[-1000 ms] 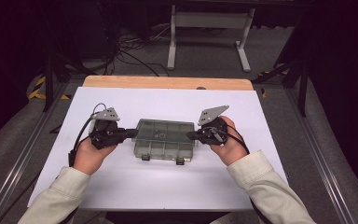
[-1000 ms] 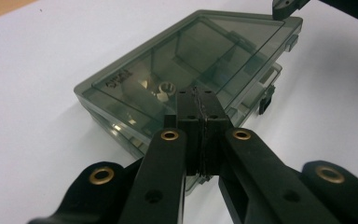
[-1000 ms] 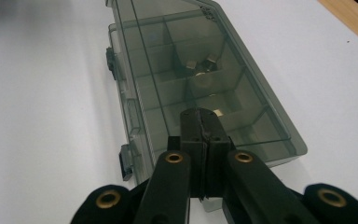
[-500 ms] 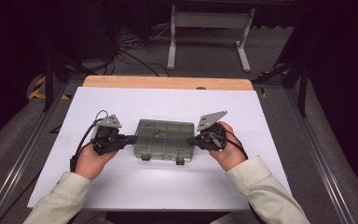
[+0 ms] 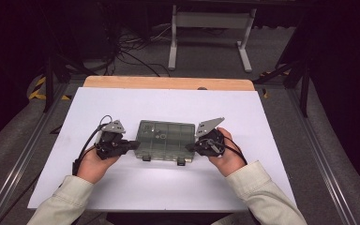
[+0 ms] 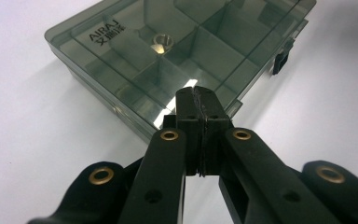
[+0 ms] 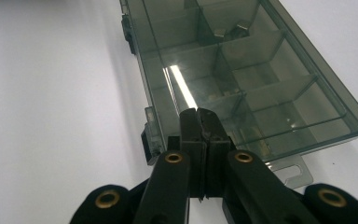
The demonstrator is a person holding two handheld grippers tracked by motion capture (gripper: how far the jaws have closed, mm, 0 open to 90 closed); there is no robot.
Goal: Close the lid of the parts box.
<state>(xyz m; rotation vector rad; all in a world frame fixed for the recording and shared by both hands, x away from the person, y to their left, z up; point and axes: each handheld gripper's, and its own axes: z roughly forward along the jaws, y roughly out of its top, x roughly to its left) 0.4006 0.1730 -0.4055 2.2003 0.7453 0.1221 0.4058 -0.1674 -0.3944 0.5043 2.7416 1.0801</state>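
Organizer box (image 5: pixel 165 139), long axis left-right

The left gripper's (image 6: pixel 199 100) closed tips covered the near corner of the compartment box (image 6: pixel 135 51), so contact with the lid could not be judged. The box's far end ran off the top edge of the left gripper view. Right gripper (image 7: pixel 201 119) likewise hid part of the box's end wall. Small metal parts (image 7: pixel 233 30) in a far compartment were too indistinct to identify. Moulded lettering (image 6: pixel 103 32) was partly legible; its second line unreadable.
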